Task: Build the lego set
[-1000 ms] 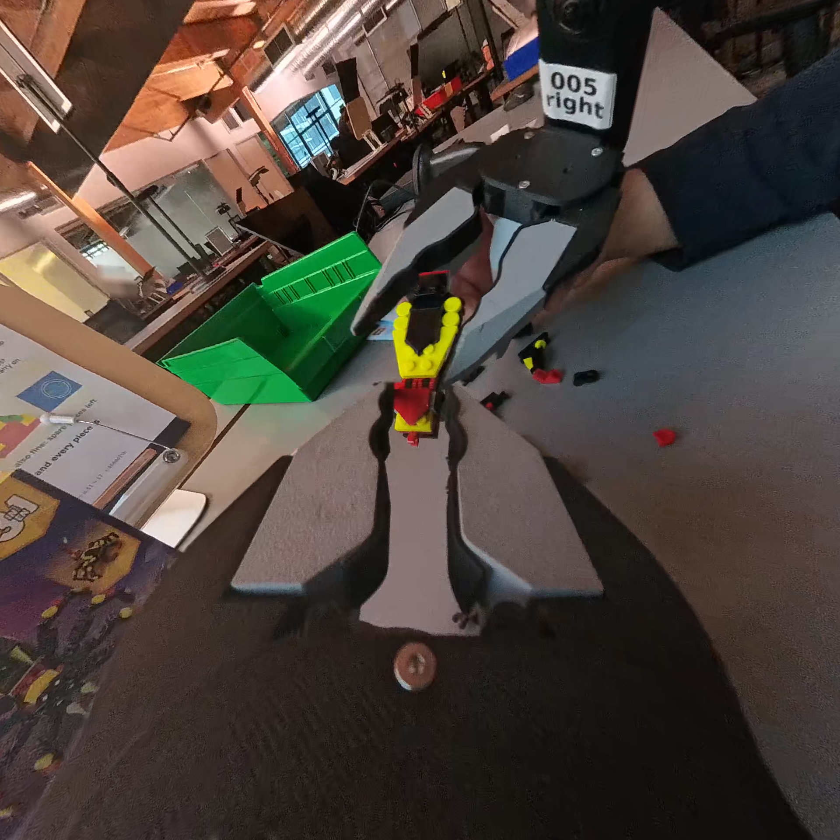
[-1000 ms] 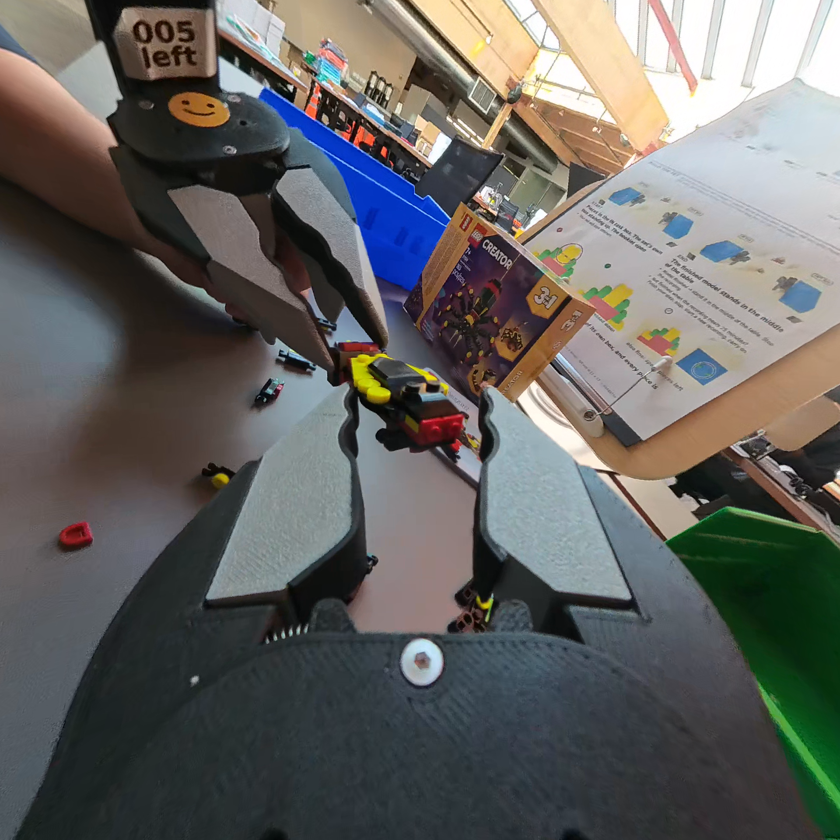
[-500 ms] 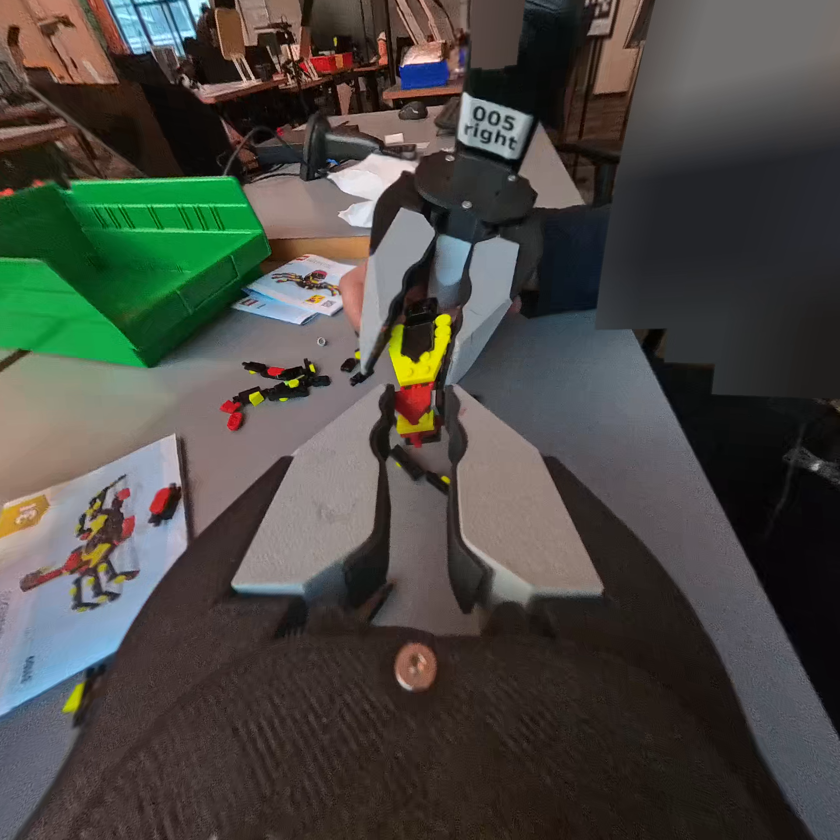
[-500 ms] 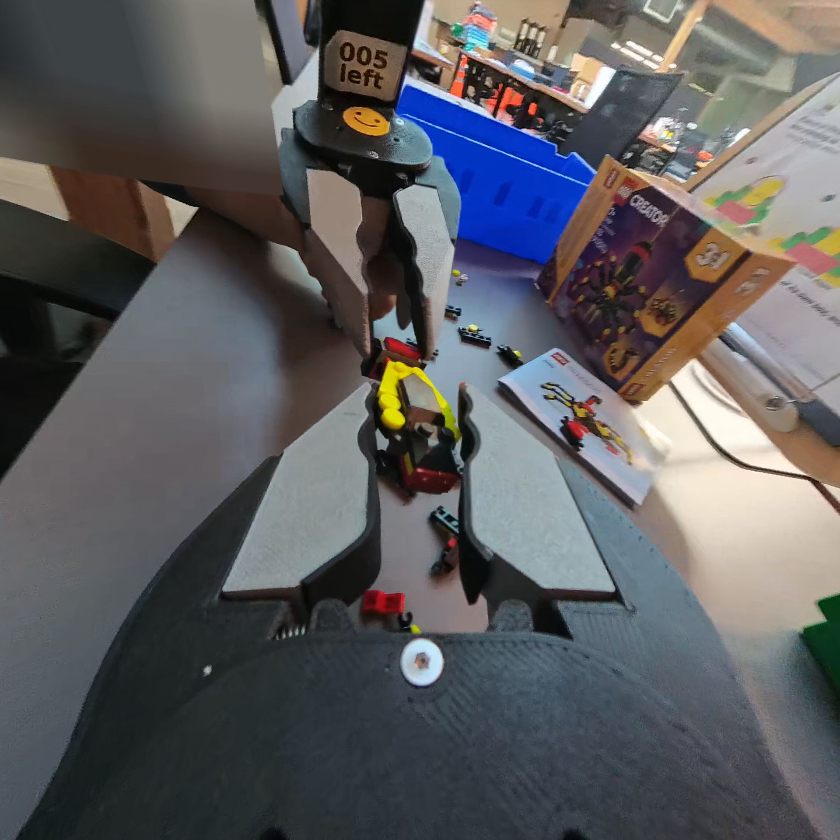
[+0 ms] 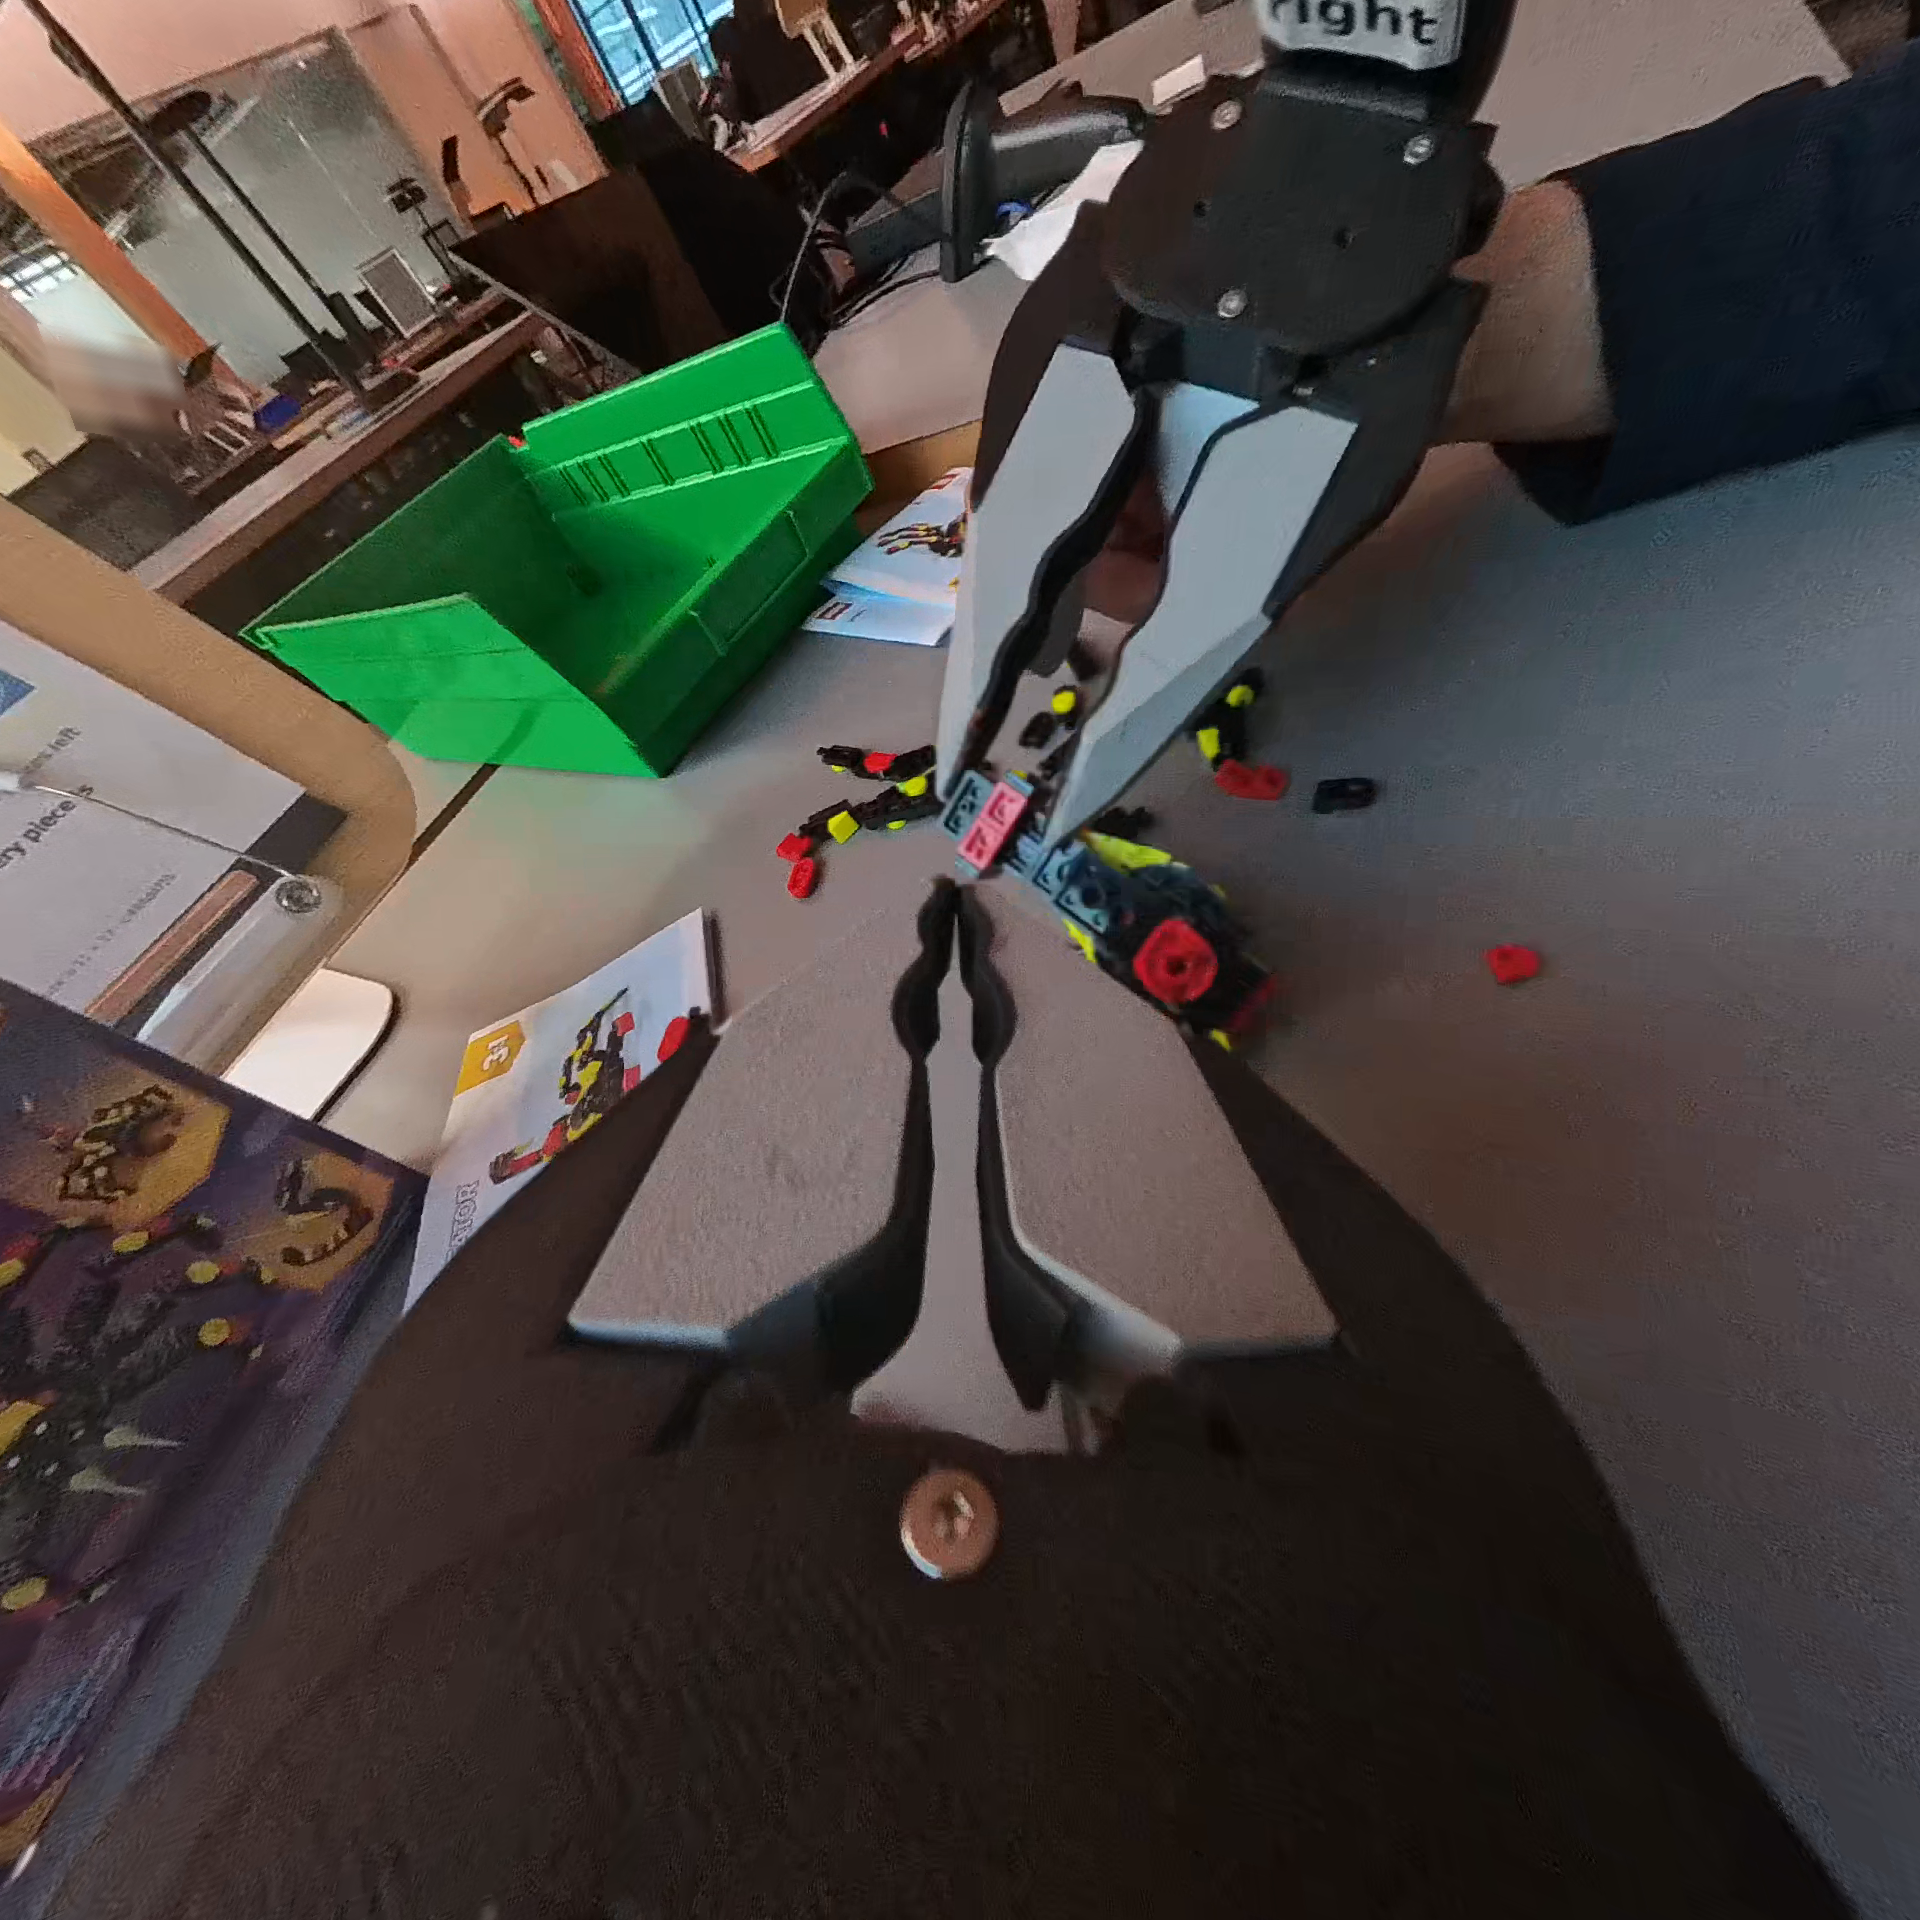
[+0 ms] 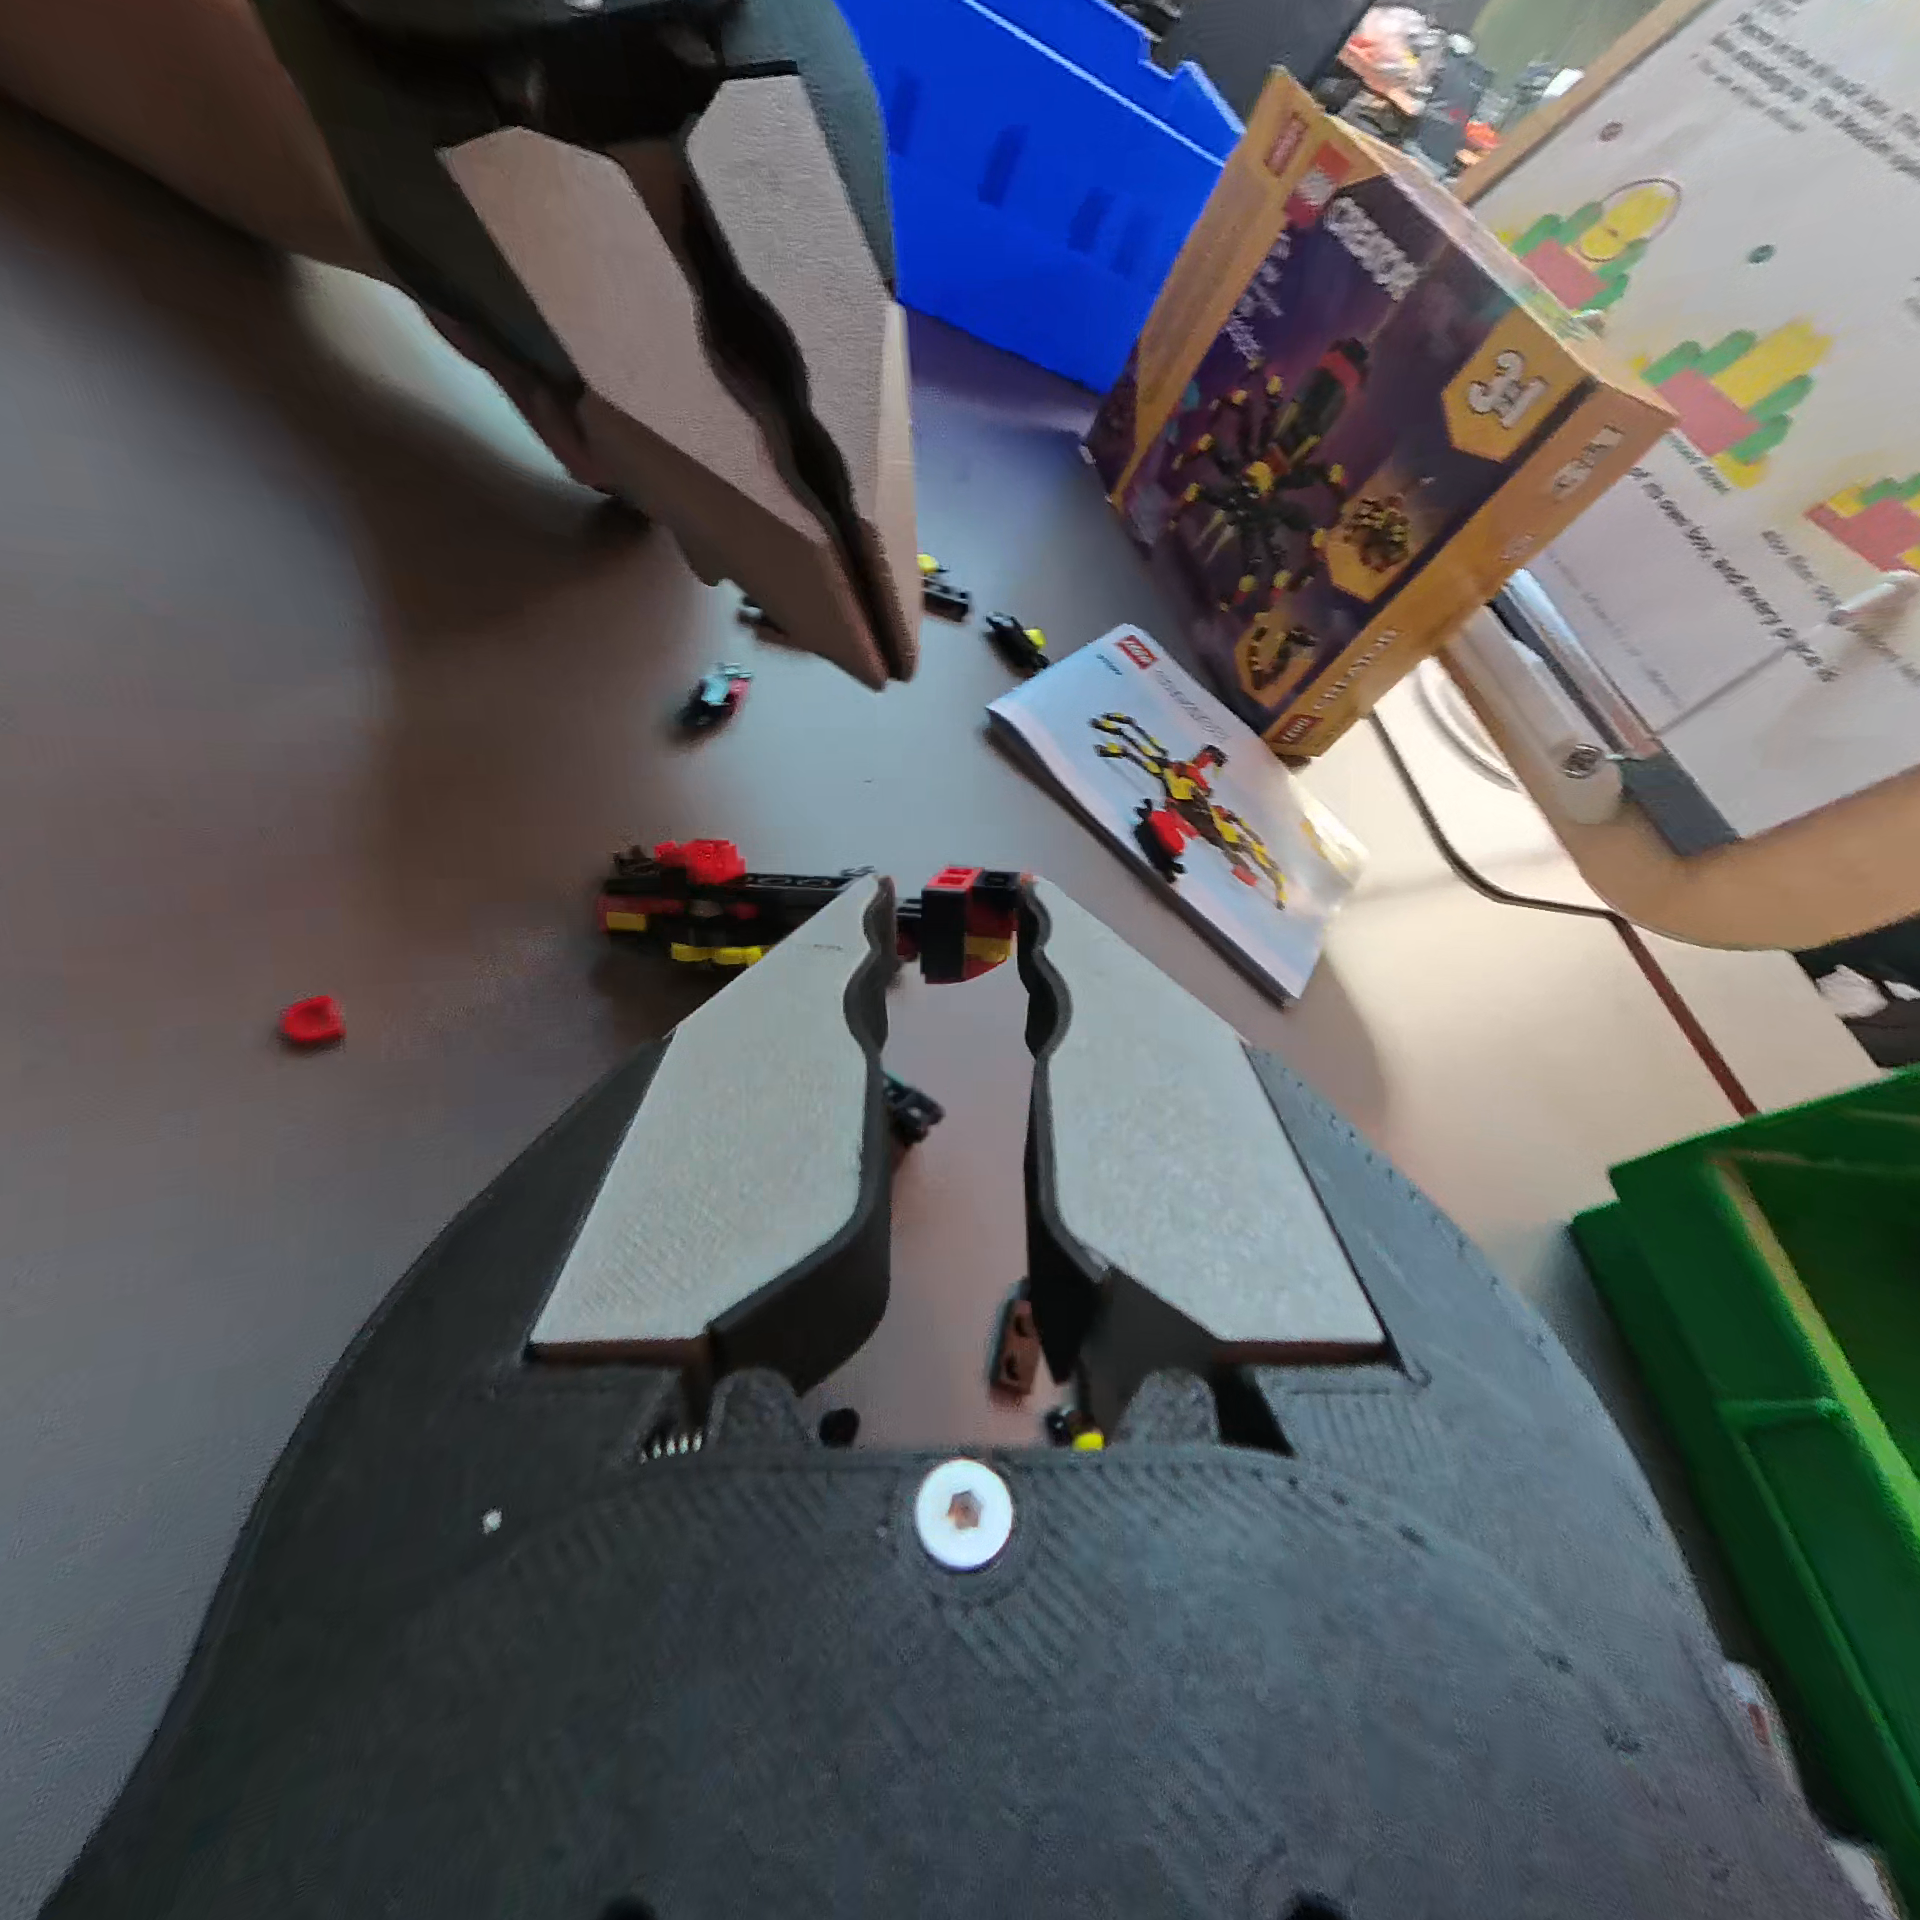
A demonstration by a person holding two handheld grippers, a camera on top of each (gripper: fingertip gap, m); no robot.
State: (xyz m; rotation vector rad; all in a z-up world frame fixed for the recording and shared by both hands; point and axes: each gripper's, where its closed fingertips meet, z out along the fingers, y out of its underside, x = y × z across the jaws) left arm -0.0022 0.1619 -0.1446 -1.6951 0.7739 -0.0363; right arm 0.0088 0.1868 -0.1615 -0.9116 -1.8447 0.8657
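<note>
The right claw (image 6: 956,914) grips a small brick chunk (image 6: 966,925); the left claw (image 5: 956,914) is closed, bare.

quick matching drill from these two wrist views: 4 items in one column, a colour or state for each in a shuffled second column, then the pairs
Items
1. left gripper
2. right gripper
3. bin behind the toy box
4. booklet by the toy box

States
A. blue
B. fingers shut together, nothing between
C. lying flat on the table
D. closed on a small red, black and yellow brick piece

Pairs: 1-B, 2-D, 3-A, 4-C
</note>
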